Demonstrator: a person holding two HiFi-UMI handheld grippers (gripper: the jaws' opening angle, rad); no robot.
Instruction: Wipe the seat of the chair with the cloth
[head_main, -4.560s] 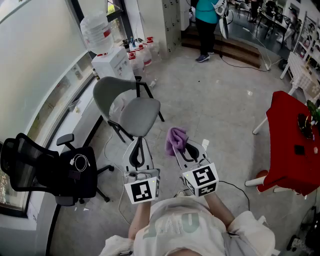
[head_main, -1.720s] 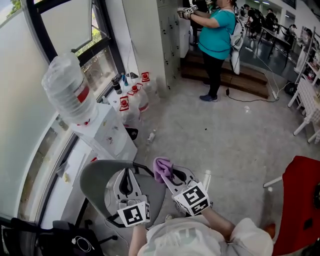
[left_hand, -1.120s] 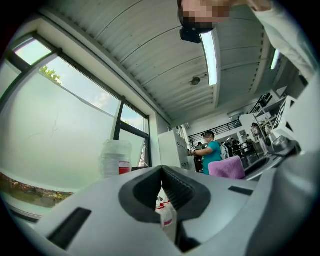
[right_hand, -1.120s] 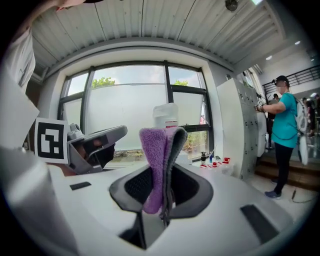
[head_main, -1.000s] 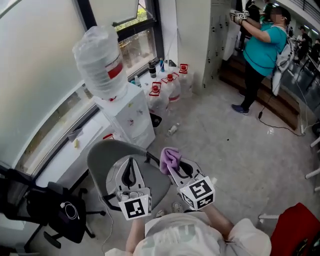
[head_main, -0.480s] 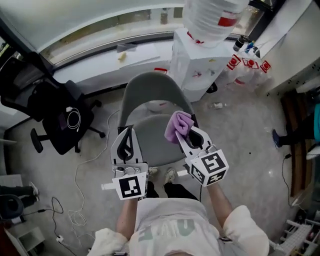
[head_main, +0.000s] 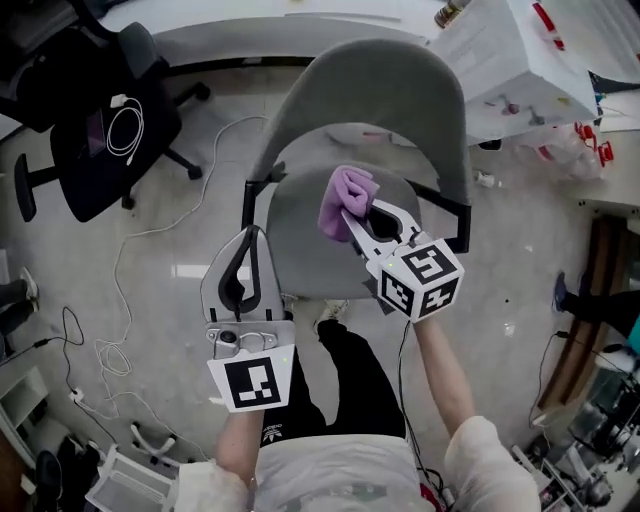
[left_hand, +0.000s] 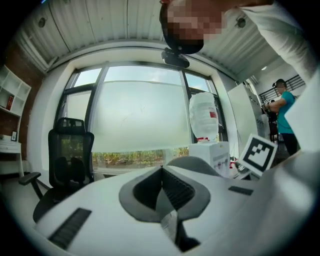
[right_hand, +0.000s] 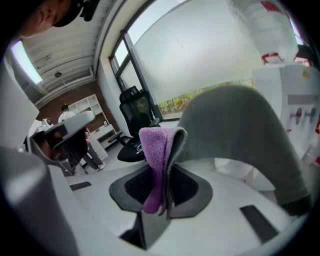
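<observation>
Counted in view:
- Chairs: two. Grey chair (head_main: 372, 105) and black office chair (head_main: 85, 170).
- Cloth (head_main: 345, 193): one, purple.
- Tools: two. Left tool (head_main: 253, 236) and right tool (head_main: 351, 216), each with one marker cube.
- Water dispenser (head_main: 510, 60): one, with one big bottle (left_hand: 203, 117) on top.
- Coiled white cable (head_main: 122, 122): one, on black chair seat.
- Bystander in teal top (left_hand: 285, 114): one.
</observation>
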